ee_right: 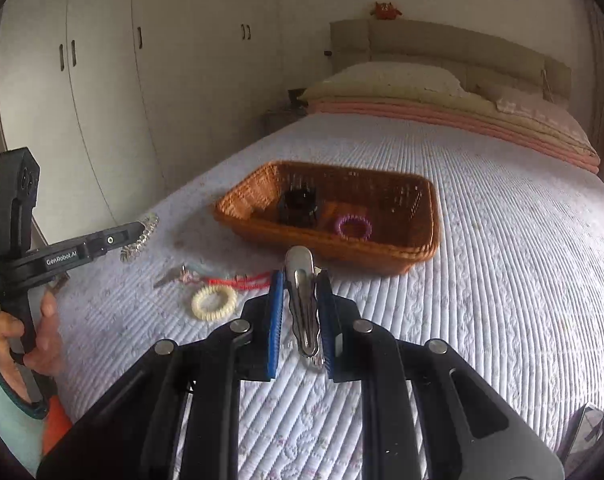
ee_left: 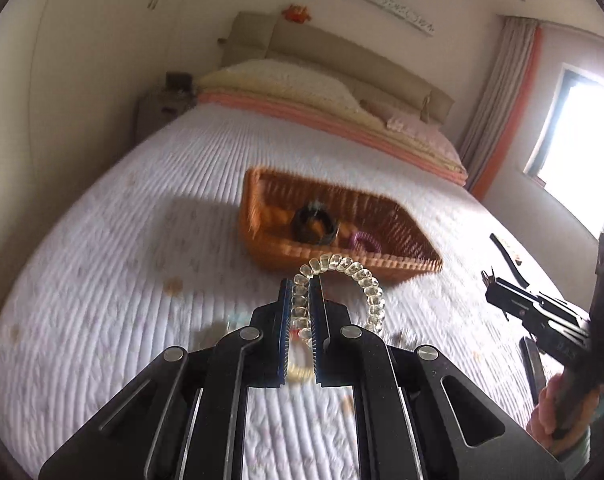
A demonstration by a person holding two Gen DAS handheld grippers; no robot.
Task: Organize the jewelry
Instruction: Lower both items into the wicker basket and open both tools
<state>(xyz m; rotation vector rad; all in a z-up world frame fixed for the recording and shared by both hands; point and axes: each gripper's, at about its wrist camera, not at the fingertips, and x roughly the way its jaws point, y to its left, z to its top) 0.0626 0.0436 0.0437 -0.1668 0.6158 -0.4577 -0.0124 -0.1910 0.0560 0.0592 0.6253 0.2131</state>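
Left wrist view: the left claw [ee_left: 302, 300] is clamped on a clear coil hair tie [ee_left: 344, 276], whose loop arches up and to the right of the blue pads above the bed [ee_left: 142, 240]. Beyond it a brown wicker basket [ee_left: 382, 216] sits near the middle of the bed, holding a black hair tie [ee_left: 316, 222], a purple coil tie [ee_left: 364, 240] and something orange. The picture is blurred. At the right edge the right claw [ee_left: 489, 280] shows from the side, a hand [ee_left: 558, 412] gripping its handle.

Right wrist view: the right claw [ee_right: 300, 300] is clamped on a silver hair clip [ee_right: 300, 280] that stands lengthwise between the blue pads. On the bed's quilt just left of the claw lie a cream coil tie [ee_right: 214, 302], a red cord [ee_right: 242, 280] and a small pale trinket [ee_right: 182, 276]. The basket [ee_right: 422, 220] sits beyond them, nearer the pillows [ee_right: 382, 80]. At the left edge the left claw [ee_right: 142, 232] holds the clear coil tie [ee_right: 140, 240] above the bed's left side, a hand [ee_right: 26, 336] on its handle.
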